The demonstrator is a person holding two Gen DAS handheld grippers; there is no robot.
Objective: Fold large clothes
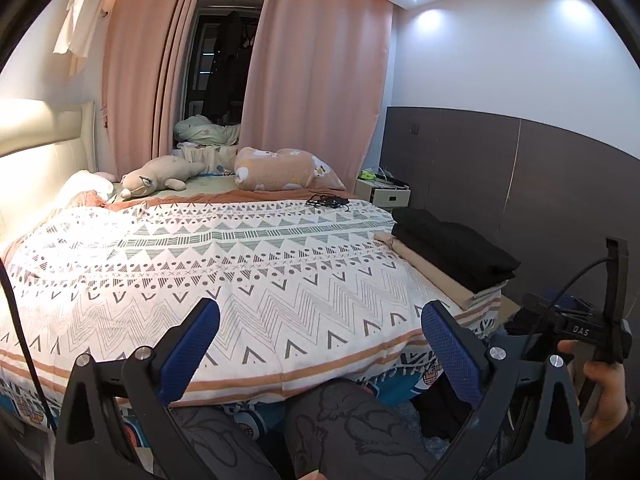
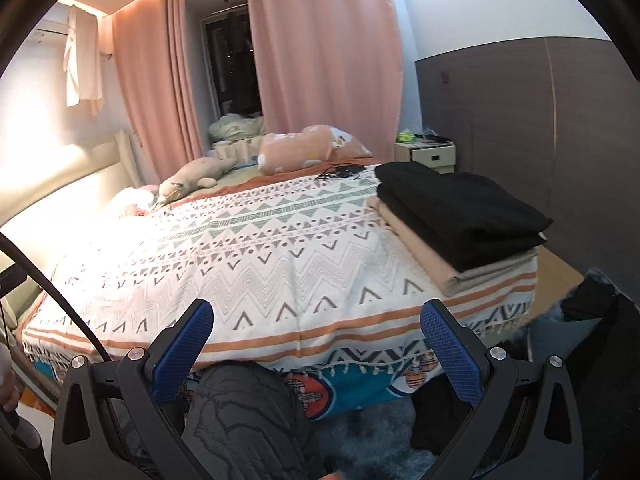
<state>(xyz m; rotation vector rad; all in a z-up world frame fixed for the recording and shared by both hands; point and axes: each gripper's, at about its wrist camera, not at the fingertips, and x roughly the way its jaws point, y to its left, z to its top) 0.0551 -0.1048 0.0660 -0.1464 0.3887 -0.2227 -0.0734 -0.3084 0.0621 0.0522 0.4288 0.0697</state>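
A stack of folded clothes lies on the bed's right edge: black garments (image 1: pixel 456 248) (image 2: pixel 460 208) on top of a beige one (image 1: pixel 444 278) (image 2: pixel 424 252). My left gripper (image 1: pixel 320 344) is open and empty, held off the near edge of the bed over the patterned bedspread (image 1: pixel 240 264). My right gripper (image 2: pixel 316 340) is open and empty, also at the near edge of the bedspread (image 2: pixel 260 248), left of the stack. The right gripper's body shows at the right of the left wrist view (image 1: pixel 580 332), held by a hand.
A plush toy (image 1: pixel 160 178) (image 2: pixel 192 178), a pink pillow (image 1: pixel 284 168) (image 2: pixel 312 148) and a black cable bundle (image 1: pixel 328 201) (image 2: pixel 340 172) lie at the bed's far side. A nightstand (image 1: pixel 388 194) (image 2: pixel 432 154) stands by the dark wall panel. My knees (image 1: pixel 332 420) (image 2: pixel 240 408) are below. Dark items (image 2: pixel 592 312) lie on the floor at right.
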